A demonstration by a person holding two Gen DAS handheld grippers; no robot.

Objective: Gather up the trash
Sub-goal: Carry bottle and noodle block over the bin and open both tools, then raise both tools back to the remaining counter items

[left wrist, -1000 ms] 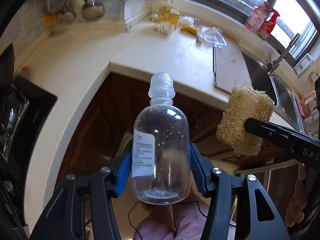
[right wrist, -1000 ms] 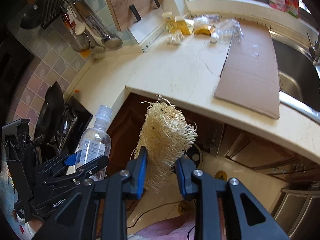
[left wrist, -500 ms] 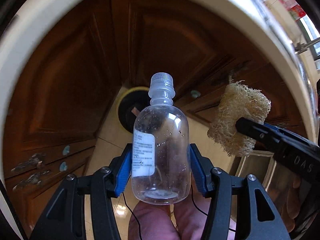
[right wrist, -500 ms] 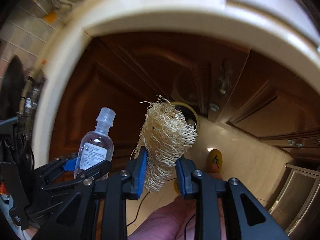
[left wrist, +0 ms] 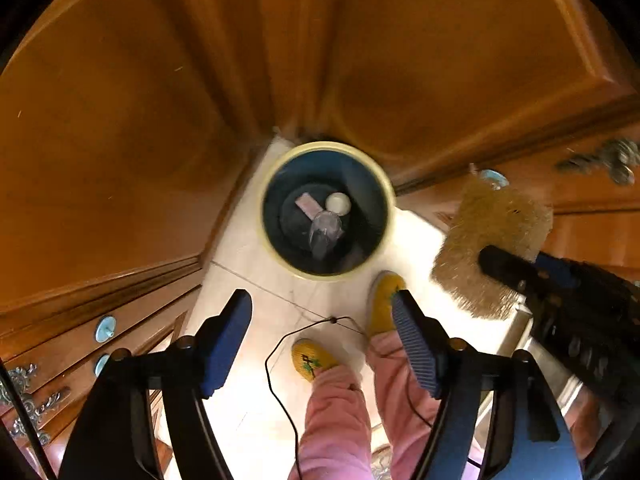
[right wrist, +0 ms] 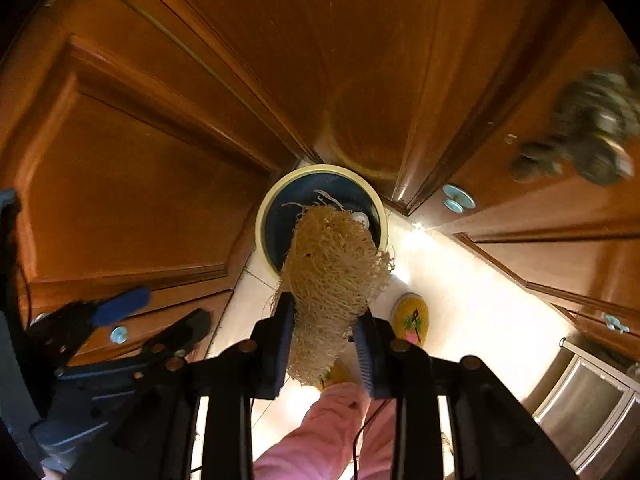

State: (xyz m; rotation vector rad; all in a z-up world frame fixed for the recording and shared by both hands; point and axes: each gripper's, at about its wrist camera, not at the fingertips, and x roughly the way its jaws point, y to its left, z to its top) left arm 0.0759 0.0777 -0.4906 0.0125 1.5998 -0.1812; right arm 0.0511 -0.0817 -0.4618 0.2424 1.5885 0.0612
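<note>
The left tool (left wrist: pixel 320 320) gapes wide, holding nothing, above the bin (left wrist: pixel 384 184) at its 12 o'clock, where the clear bottle (left wrist: pixel 325 229) lies inside (blurred). The right tool (right wrist: pixel 324 336) clamps the loofah (right wrist: pixel 332 272), which overlaps the bin's rim in its view.

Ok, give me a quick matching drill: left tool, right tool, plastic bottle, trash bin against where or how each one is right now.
Things:
1. left tool
2. right tool
3. plastic bottle
4. trash bin

States:
A. lying inside the bin
B. on the floor in the cabinet corner
C. open, holding nothing
D. shut on the loofah sponge

Pairs: 1-C, 2-D, 3-A, 4-B
</note>
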